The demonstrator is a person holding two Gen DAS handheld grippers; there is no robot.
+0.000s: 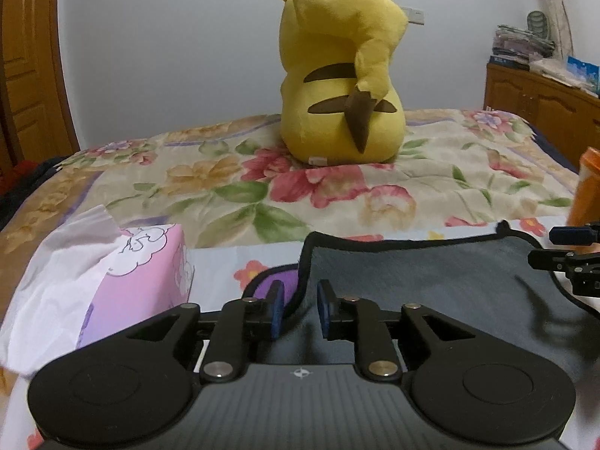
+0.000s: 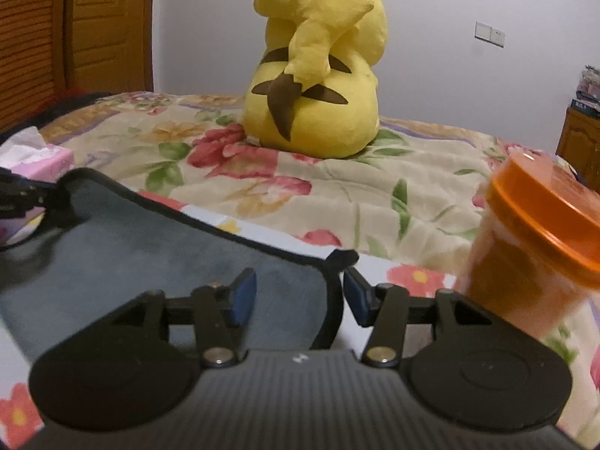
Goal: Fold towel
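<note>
Towel (image 1: 431, 285): grey, black-edged, lying on the flowered bed (image 1: 337, 195), one left corner turned up showing purple underside.
Left tool (image 1: 299, 309): jaws apart, straddling the towel's left edge; no grip.
Right tool (image 2: 300, 296): jaws wide apart around the towel's right corner; no grip.
Tissue box (image 1: 142, 273): pink, left of towel.
Orange jar (image 2: 532, 243): right of towel.
Plush toy (image 1: 337, 75): yellow, far behind.

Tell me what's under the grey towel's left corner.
A purple patch shows beneath the lifted corner of the grey black-edged towel, beside the left gripper. The flowered bedspread lies around it. Anything under the towel's middle is covered.
</note>
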